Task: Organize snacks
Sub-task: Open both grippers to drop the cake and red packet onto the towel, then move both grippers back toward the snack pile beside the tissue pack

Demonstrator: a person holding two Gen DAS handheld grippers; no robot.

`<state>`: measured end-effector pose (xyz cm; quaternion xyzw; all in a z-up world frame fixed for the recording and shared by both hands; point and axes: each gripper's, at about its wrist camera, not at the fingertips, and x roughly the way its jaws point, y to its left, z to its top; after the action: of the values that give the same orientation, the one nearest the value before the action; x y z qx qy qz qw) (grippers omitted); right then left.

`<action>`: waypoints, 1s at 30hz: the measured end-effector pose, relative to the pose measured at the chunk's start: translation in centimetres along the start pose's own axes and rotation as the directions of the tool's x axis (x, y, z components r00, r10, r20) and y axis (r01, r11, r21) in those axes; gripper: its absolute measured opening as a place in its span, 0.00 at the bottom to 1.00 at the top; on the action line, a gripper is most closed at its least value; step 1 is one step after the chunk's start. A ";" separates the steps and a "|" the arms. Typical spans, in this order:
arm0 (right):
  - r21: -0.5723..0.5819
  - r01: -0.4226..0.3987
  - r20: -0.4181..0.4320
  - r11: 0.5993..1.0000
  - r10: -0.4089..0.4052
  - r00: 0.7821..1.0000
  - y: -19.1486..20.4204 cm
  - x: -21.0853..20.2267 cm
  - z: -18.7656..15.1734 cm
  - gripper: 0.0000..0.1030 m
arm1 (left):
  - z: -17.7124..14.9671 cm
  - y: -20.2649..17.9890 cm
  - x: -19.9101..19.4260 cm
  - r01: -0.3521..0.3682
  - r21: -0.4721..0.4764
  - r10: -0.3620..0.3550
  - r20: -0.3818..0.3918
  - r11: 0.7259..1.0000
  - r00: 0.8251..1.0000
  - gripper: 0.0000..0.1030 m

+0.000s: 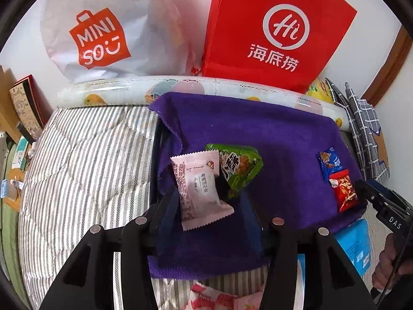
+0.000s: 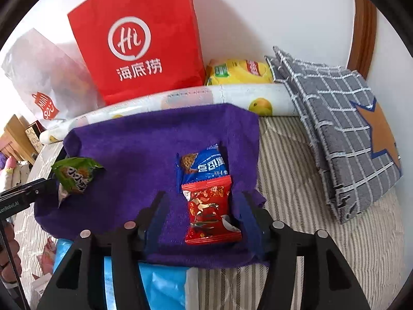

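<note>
The left claw (image 1: 206, 204) is spread apart, a pink packet (image 1: 200, 190) lying between its fingers beside a green packet (image 1: 238, 166), seen clearly only there. The right claw (image 2: 201, 214) is spread around a red packet (image 2: 210, 213) below a blue packet (image 2: 204, 166) on the purple towel (image 2: 134, 149).

Left wrist view close above the purple towel (image 1: 258, 134), angled down toward the wall, right wrist view equally close from farther right, same facing, both sharing towel, red bag (image 1: 273, 33) and green snack packet (image 1: 240, 165).
</note>
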<state>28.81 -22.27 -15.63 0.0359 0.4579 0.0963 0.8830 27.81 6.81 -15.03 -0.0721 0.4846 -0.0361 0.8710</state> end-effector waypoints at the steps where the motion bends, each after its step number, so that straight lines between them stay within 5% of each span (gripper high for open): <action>1: 0.002 0.000 0.005 1.000 0.000 1.000 0.1 -0.4 -0.1 0.56 | -0.2 0.0 -0.3 -0.001 0.000 0.001 0.000 1.000 1.000 0.50; 30: 0.015 0.120 0.139 0.993 -0.121 0.983 3.1 -13.9 -6.6 0.56 | -7.1 -1.6 -11.8 0.031 0.033 -0.033 0.080 0.999 0.996 0.55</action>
<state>15.18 -22.22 -7.82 0.0178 0.3967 0.0386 0.9169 15.55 6.12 -8.63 -0.0675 0.4473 -0.0548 0.8902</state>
